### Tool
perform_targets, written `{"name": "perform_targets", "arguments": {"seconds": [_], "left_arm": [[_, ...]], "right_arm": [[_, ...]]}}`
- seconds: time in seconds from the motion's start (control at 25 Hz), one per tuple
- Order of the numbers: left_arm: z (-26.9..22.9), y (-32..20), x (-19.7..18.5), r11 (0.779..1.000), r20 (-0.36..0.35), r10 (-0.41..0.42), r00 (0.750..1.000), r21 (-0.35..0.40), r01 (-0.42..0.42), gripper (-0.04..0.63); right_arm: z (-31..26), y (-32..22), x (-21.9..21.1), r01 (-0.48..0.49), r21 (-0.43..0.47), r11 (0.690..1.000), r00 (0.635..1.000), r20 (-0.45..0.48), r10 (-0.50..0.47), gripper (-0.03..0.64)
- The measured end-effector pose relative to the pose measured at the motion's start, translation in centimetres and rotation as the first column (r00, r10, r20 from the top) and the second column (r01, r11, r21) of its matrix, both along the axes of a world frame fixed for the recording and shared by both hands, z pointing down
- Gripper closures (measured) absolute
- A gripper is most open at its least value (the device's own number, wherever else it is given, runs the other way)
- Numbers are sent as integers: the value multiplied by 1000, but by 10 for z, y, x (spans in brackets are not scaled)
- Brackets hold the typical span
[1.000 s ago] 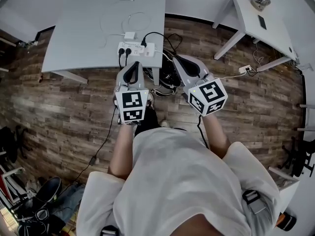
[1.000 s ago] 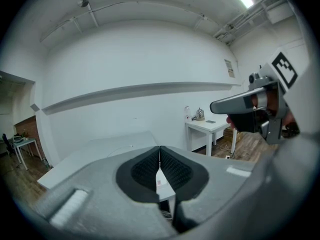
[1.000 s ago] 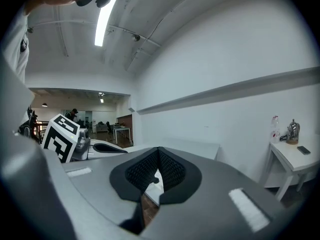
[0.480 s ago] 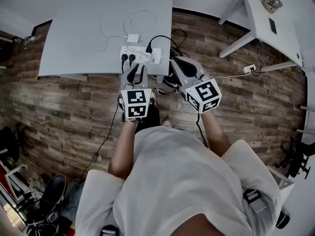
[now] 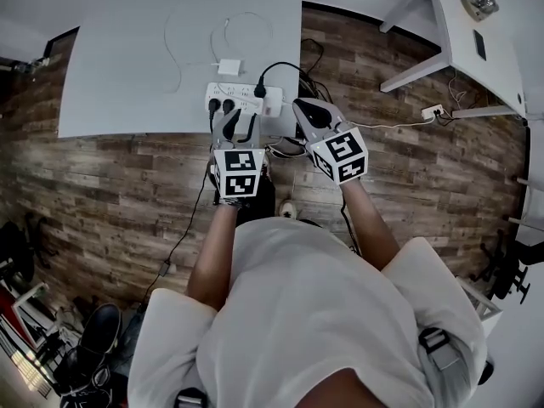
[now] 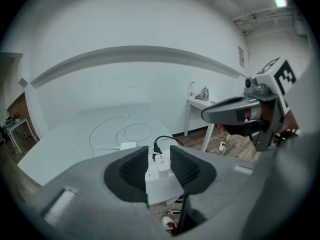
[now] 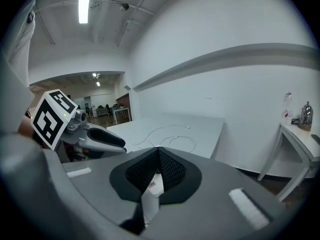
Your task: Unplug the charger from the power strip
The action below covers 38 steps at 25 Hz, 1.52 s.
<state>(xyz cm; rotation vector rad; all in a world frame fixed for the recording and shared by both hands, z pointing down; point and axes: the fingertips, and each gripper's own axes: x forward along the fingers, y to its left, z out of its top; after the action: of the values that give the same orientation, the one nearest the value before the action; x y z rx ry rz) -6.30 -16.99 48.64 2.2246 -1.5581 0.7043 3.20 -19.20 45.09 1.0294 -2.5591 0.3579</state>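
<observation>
Crowding power strip, black plugs, white adapter beyond, left claw just opening, empty, right claw closed

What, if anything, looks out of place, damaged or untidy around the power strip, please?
Nothing looks spilled or damaged. The one untidy spot: the power strip lies near the front corner of the table, and black cords from that corner gather in a tangle on the floor beside it.

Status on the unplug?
Left gripper jaws just opening, empty, aimed at power strip. Right gripper shut, empty. Charger plugged in, untouched. Black plug beside it.
</observation>
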Motion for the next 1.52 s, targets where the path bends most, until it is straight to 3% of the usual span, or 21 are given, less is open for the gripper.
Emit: {"name": "perform_targets", "arguments": {"seconds": [0.6, 1.04, 1.52], "left_arm": [[74, -14, 8, 989, -26, 39, 999, -140, -42, 419], [99, -27, 13, 984, -19, 50, 999, -173, -52, 399], [113, -39, 16, 986, 5, 26, 1000, -162, -24, 399]], "right_arm": [[104, -28, -33, 51, -157, 986, 995, -82, -65, 614], [158, -37, -37, 29, -239, 970, 990, -129, -62, 614], [166, -39, -37, 18, -229, 973, 992, -114, -45, 614]]}}
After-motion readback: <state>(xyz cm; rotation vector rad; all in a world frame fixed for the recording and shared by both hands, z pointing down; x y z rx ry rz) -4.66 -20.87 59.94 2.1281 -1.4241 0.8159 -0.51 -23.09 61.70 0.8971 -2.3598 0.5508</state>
